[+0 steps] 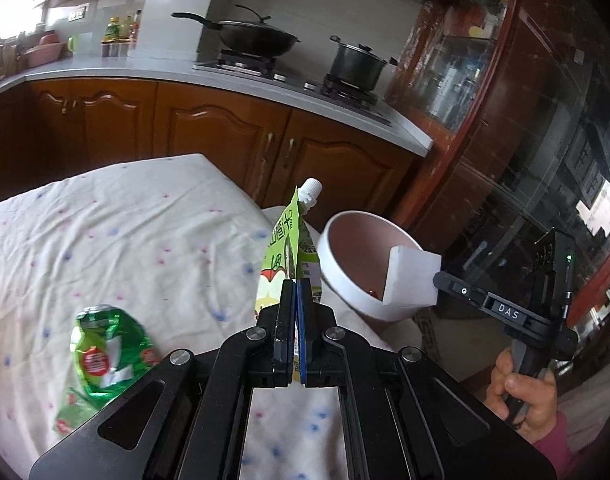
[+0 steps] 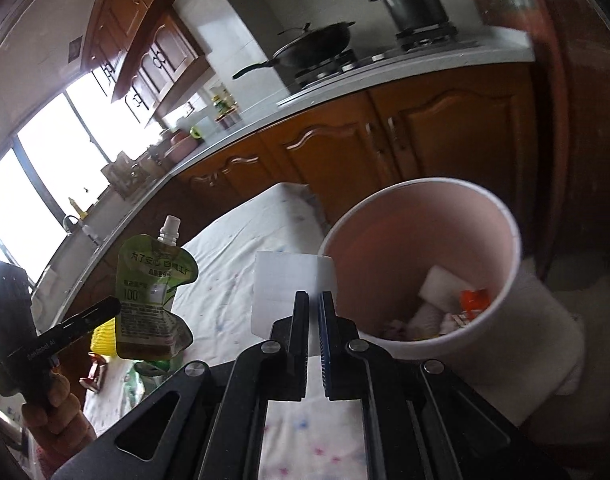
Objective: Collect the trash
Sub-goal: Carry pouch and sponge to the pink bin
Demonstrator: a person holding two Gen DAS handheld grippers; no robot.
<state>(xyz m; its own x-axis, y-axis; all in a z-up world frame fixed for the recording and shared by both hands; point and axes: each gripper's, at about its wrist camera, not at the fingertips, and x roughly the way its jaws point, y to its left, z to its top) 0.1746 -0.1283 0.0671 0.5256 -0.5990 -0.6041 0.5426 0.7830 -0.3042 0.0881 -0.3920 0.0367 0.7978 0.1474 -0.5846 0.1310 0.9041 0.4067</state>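
Note:
My left gripper (image 1: 295,286) is shut on the lower edge of a green juice pouch (image 1: 287,242) with a white screw cap, held upright above the table's edge. My right gripper (image 2: 313,298) is shut on a white foam block (image 2: 289,284), which hangs just left of the rim of the white bin (image 2: 517,248). The bin (image 1: 345,292) has a pinkish inside and holds several scraps, among them a white block and an orange wrapper (image 2: 473,300). From the right wrist view the pouch (image 2: 153,296) and left gripper (image 2: 119,305) are at the left. A crushed green packet (image 1: 105,352) lies on the cloth.
The table wears a white cloth with small flowers (image 1: 125,232). Behind it runs a wooden kitchen counter with a wok (image 1: 257,38) and a pot (image 1: 355,64) on the stove. A dark glass cabinet (image 1: 545,160) stands at the right. A yellow object (image 2: 105,336) sits by the table.

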